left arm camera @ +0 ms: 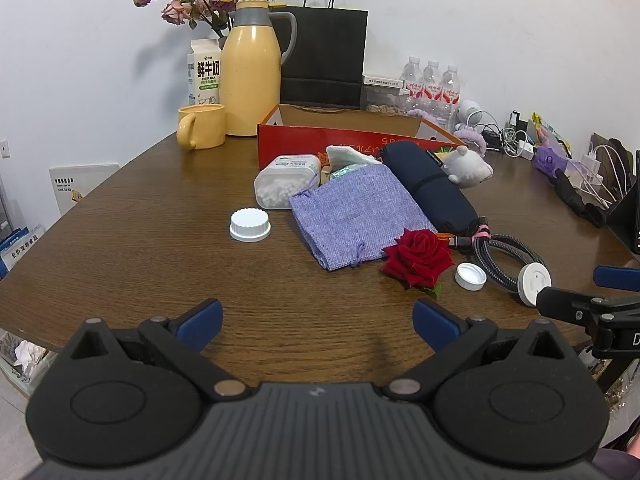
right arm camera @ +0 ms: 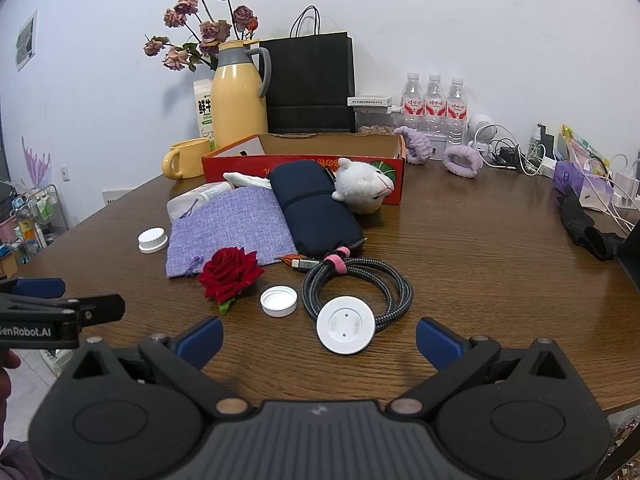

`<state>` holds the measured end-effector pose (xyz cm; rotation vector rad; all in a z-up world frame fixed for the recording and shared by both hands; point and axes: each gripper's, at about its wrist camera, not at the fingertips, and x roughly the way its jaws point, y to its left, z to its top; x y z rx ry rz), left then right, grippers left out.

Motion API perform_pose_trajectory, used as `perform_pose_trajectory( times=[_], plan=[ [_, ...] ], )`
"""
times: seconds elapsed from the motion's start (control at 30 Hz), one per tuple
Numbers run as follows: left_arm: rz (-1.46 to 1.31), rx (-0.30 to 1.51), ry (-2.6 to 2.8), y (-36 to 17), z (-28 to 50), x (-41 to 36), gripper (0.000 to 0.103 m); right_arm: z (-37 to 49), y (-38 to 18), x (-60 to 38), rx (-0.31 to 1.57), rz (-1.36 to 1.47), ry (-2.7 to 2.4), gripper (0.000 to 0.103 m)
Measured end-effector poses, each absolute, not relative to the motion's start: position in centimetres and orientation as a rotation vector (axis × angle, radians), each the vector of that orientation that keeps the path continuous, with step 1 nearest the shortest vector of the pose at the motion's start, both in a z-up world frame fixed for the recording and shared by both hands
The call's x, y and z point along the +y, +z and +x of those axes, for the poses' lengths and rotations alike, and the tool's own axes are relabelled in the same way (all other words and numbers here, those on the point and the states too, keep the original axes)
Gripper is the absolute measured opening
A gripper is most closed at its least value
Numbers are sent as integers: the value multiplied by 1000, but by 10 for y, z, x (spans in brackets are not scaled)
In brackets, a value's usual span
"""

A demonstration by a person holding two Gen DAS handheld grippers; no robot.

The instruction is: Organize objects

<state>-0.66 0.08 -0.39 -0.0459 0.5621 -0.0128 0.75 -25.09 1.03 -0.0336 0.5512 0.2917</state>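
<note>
Both claws hung low over the near edge of the brown wooden bench [left arm camera: 120, 240], each spread wide with nothing between its blue pads: the left claw [left arm camera: 318, 326] faced bare wood, while the right claw [right arm camera: 319, 338] had a round white disc [right arm camera: 345, 325] lying on the wood between its fingers, not touched by either pad. The disc rested against a coiled braided cable [right arm camera: 360, 284] bound with a pink strap. Just left of the coil lay a small white cap [right arm camera: 279, 300], open side up, and beside that a red rose [right arm camera: 229, 274] whose petals overlapped the corner of a purple cloth pouch [right arm camera: 234, 226]. A dark blue pouch [right arm camera: 314, 210] lay alongside the purple one, with a white plush toy [right arm camera: 362, 190] leaning at its far end against a red cardboard box [right arm camera: 304, 162]. A ridged white lid [left arm camera: 250, 225] sat alone to the left of the purple pouch, near a clear tub of cotton swabs [left arm camera: 284, 186]. Farther back stood a yellow mug [left arm camera: 202, 126], a yellow jug [left arm camera: 250, 68], a milk carton [left arm camera: 204, 70], a black paper bag [left arm camera: 324, 58] and three water bottles [right arm camera: 434, 102] along the wall.
</note>
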Motion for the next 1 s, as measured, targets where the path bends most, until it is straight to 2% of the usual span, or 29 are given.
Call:
perform_pose_trajectory(
  times=[1.0],
  plan=[
    [-63,568,-14,-4,-3,4,103,8,11,-249,551,-34,299,103]
  ],
)
